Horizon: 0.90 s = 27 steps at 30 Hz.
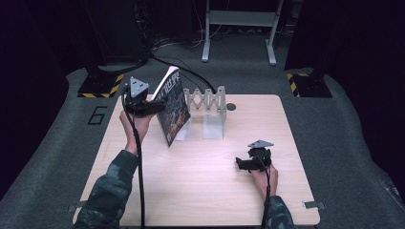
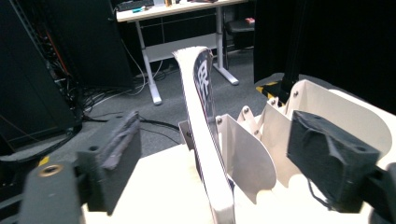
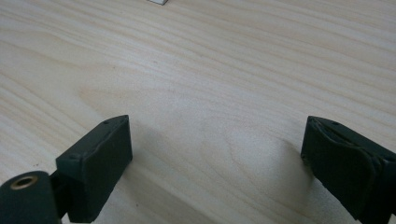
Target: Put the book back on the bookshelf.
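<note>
Your left gripper (image 2: 215, 163) has its jaws spread wide, and the book (image 2: 205, 140) stands on edge in the gap between them, touching neither pad. Just past the right-hand pad, the book leans against the first white divider of the folding rack (image 2: 289, 126). Your right gripper (image 3: 215, 163) rests low over the bare wooden table (image 3: 210, 70), its jaws also spread with nothing between them, well apart from the book (image 1: 171, 107) and rack (image 1: 207, 102).

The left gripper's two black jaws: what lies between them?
In the left gripper view, the upright dark-covered book stands between the open jaws of the left gripper, touching neither pad, beside the white accordion rack.
</note>
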### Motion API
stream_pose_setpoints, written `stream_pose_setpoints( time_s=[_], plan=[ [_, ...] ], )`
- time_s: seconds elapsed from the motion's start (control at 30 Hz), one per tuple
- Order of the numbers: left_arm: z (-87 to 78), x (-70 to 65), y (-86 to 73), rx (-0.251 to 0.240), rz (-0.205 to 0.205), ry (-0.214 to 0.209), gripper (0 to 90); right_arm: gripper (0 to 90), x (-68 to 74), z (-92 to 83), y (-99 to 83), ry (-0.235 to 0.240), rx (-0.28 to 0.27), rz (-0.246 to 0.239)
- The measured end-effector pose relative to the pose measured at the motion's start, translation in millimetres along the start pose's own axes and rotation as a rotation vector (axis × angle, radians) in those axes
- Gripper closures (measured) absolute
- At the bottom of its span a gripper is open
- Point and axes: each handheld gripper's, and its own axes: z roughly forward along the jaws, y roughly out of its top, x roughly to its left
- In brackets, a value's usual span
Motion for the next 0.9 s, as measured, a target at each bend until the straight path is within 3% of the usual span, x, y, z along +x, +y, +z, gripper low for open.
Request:
stream_pose_setpoints(
  time_s=[0.27,0.5,0.63,0.77,0.9],
  plan=[
    [-2.1,-1.7,-22.6,0.041,-0.010,-0.035,3.2,8.2,-0.1,-0.1,0.0,-0.001,-0.001,-0.002],
    [9.0,-3.6,-56.8,0.101,-0.043,-0.057,1.1,8.2,-0.2,0.1,0.0,0.000,-0.001,-0.004],
    [12.8,-4.3,-69.0,0.118,-0.067,-0.073,4.0,8.2,-0.3,0.1,0.0,0.000,-0.002,-0.005],
    [16.9,-6.9,-85.0,0.141,-0.073,-0.109,12.5,8.3,-0.3,0.0,0.0,0.000,-0.002,-0.005],
    [20.5,-11.1,-97.4,0.156,-0.077,-0.109,15.8,8.4,-0.2,0.1,0.0,0.001,-0.002,-0.003]
  ],
)
